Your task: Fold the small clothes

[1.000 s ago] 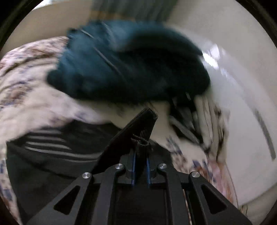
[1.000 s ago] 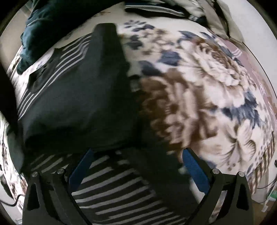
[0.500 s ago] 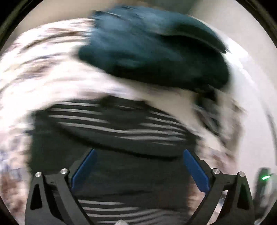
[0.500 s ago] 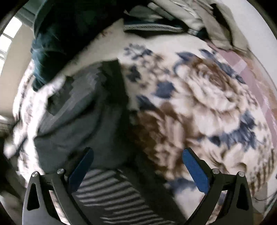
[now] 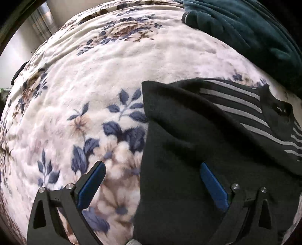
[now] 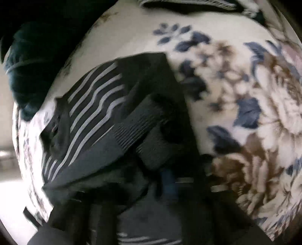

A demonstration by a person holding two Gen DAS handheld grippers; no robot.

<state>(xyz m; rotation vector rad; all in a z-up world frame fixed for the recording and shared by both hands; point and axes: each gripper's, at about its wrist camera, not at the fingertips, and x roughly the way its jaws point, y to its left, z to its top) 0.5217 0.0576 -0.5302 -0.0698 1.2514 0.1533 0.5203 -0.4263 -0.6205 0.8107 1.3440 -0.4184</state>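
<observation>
A black garment with grey stripes (image 5: 217,132) lies on the floral blanket (image 5: 94,84). My left gripper (image 5: 151,181) is open and empty, low over the garment's left edge, one finger over the blanket and one over the black cloth. In the right wrist view the same garment (image 6: 105,120) is bunched up, with a ribbed black hem (image 6: 143,128) lifted. My right gripper (image 6: 169,181) looks shut on that hem; its fingers are blurred and mostly hidden by the cloth.
A dark teal fleece garment (image 5: 254,32) lies at the back of the bed, also seen in the right wrist view (image 6: 28,75). More striped clothes (image 6: 188,5) lie at the far edge. A curtain and wall (image 5: 37,22) stand at the left.
My left gripper let go of the black cloth, opened and swung left over the garment's edge. My right gripper went from open to closed on the hem and lifted it.
</observation>
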